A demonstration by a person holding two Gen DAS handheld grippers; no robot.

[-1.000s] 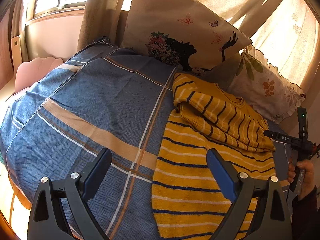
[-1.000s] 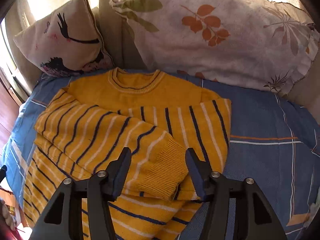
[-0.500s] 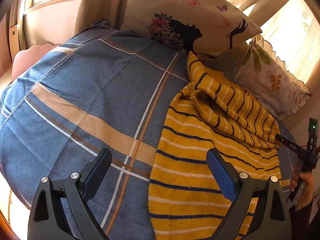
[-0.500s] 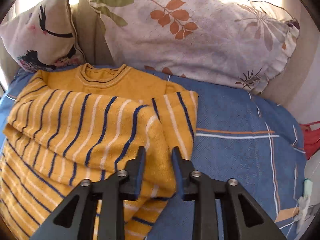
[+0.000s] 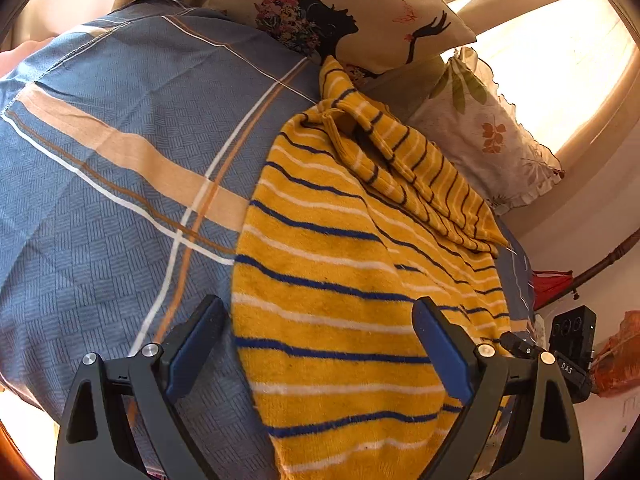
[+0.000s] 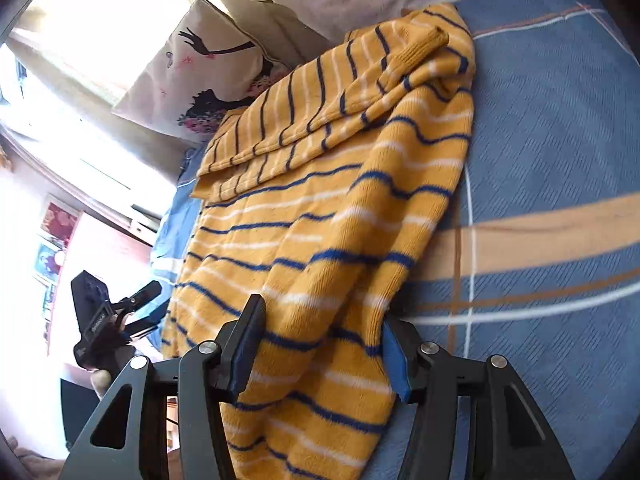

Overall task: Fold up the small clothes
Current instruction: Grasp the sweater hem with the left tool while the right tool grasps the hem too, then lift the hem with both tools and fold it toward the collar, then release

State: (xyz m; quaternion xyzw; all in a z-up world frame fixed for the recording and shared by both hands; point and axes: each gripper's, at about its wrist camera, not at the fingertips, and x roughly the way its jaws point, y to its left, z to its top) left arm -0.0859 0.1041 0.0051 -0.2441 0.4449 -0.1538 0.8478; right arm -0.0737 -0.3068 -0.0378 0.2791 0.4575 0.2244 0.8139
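Observation:
A yellow knit sweater (image 5: pixel 340 280) with blue and white stripes lies on the blue checked bedspread (image 5: pixel 100 200), both sleeves folded across its chest. It also shows in the right wrist view (image 6: pixel 320 220). My left gripper (image 5: pixel 320 344) is open, low over the sweater's lower part, its jaws either side of the hem's left portion. My right gripper (image 6: pixel 320 344) is open, with the sweater's hem edge bunched between its jaws. The other gripper appears at each view's edge: the right one (image 5: pixel 568 352) and the left one (image 6: pixel 104 320).
Two pillows lean at the head of the bed: one with a woman's silhouette (image 5: pixel 340 12) and one with leaf print (image 5: pixel 480 132). Curtains and a bright window are behind. A red object (image 5: pixel 552 284) sits beyond the bed's right side.
The right gripper let go of the folded sleeve, opened, and swung down to the sweater's hem. The left gripper moved closer and lower over the hem. Both sleeves now lie folded.

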